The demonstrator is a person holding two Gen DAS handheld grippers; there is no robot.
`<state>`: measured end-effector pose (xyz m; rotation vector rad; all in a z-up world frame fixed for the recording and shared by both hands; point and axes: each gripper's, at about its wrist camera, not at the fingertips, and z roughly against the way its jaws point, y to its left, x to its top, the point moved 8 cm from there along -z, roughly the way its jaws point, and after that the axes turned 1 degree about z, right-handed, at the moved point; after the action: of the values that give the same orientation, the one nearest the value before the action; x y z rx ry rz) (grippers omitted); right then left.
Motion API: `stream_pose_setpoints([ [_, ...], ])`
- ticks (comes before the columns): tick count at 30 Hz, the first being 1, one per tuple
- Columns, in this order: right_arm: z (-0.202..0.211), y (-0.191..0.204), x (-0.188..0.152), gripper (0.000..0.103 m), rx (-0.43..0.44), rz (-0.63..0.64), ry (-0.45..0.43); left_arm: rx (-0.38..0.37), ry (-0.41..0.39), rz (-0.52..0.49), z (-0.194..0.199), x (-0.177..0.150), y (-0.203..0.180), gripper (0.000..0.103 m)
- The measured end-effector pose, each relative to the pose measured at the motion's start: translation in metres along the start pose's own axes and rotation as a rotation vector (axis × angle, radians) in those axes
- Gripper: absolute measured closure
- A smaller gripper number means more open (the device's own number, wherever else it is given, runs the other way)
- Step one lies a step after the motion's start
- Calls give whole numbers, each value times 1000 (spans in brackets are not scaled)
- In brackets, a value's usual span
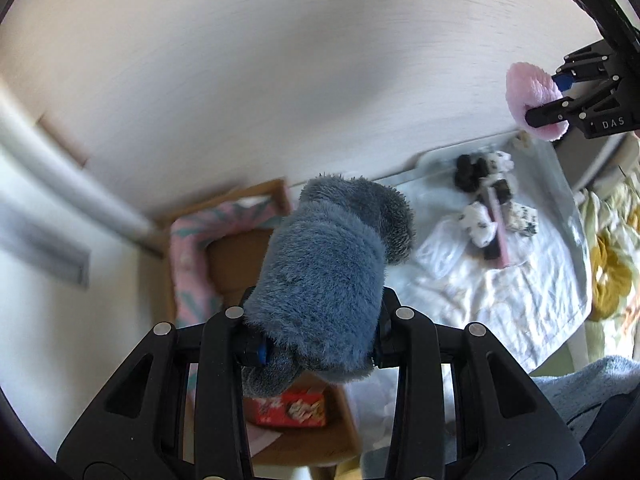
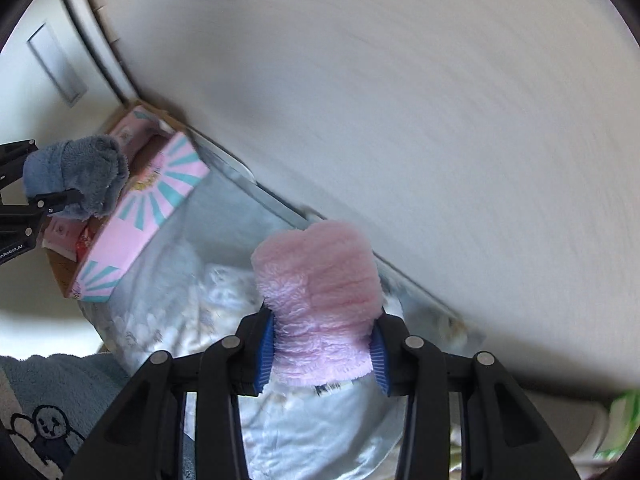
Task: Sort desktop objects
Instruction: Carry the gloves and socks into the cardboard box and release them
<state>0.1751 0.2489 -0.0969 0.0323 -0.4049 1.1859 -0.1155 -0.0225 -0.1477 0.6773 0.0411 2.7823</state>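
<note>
My left gripper [image 1: 316, 344] is shut on a fluffy grey-blue cloth [image 1: 324, 276] and holds it in the air above a cardboard box [image 1: 232, 252] with a pink and teal wall. My right gripper [image 2: 322, 356] is shut on a fluffy pink cloth [image 2: 320, 304] and holds it above a desk covered in pale plastic sheet [image 2: 224, 240]. The left wrist view shows the right gripper [image 1: 552, 100] with the pink cloth [image 1: 528, 92] at the far right. The right wrist view shows the left gripper [image 2: 60, 196] with the grey-blue cloth [image 2: 80, 172] at the left edge.
A red snack packet [image 1: 292, 408] lies inside the box. Several small black and white items and a pink stick [image 1: 500, 232] lie on the covered desk [image 1: 480, 292]. A white wall [image 1: 280, 60] stands right behind the desk. A pale blue towel [image 2: 56, 392] lies at the lower left.
</note>
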Motion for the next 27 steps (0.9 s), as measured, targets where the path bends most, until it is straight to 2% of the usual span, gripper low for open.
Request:
stream_pose_setpoints([
  [3,-1,27,24,66,30,67,-18,50,-14,64,11,-17,31,71],
  [7,-8,66,52,66,64,158,-28,81,-5,148,18,-41,62,71],
  [14,-24,162,103,66,151,345,-33,147,26,260,29,-91,99,71],
  [18,-41,215,117,66,209,421,-12,204,26,298,28,-117,112,71],
  [23,-68,271,123,66,239,473,16,168,64,390,13,-145,116,71],
  [27,-85,301,122,66,267,496,47,123,82,432,0,-162,110,71],
])
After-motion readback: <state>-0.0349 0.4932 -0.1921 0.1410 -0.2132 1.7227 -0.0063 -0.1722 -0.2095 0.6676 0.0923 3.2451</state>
